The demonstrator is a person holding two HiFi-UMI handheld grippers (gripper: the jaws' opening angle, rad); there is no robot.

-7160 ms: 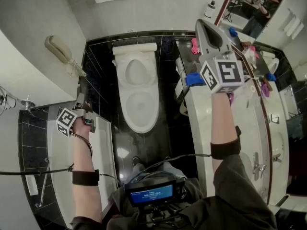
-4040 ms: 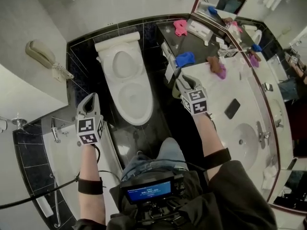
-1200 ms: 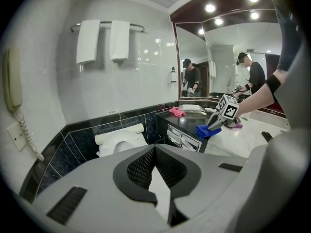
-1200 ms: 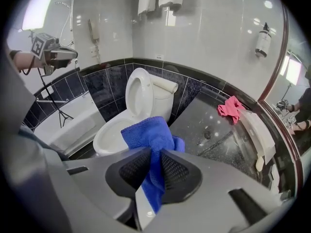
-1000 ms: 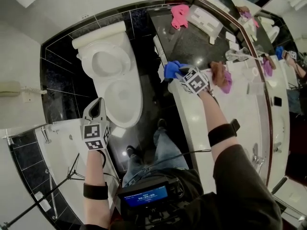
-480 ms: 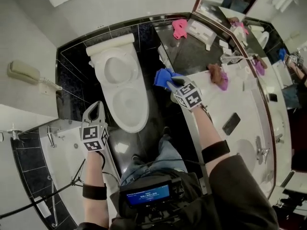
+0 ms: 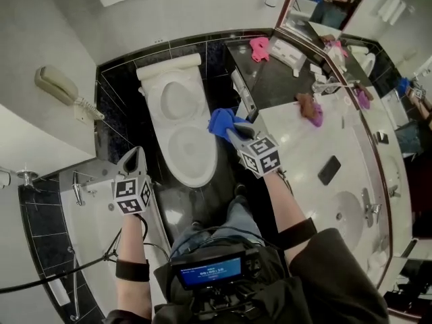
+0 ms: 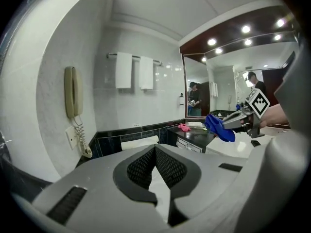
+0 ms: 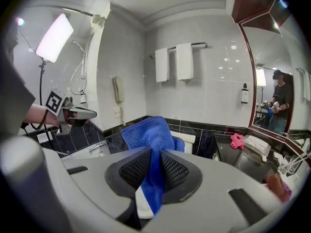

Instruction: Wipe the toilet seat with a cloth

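Right tongs (image 7: 231, 132), tips under blue cloth (image 7: 219, 121)

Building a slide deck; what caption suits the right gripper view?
Right gripper shut on a blue cloth, toilet just beyond it.

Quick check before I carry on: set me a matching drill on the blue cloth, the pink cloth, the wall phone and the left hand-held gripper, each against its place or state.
Things:
1. blue cloth
2. pink cloth
3. wall phone
4. left hand-held gripper

Places or states:
A. lying on the dark counter
B. shut, with nothing between its jaws
C. clamped in the right hand-held gripper
D. mounted left of the toilet in the head view

Pairs: 1-C, 2-A, 3-D, 4-B
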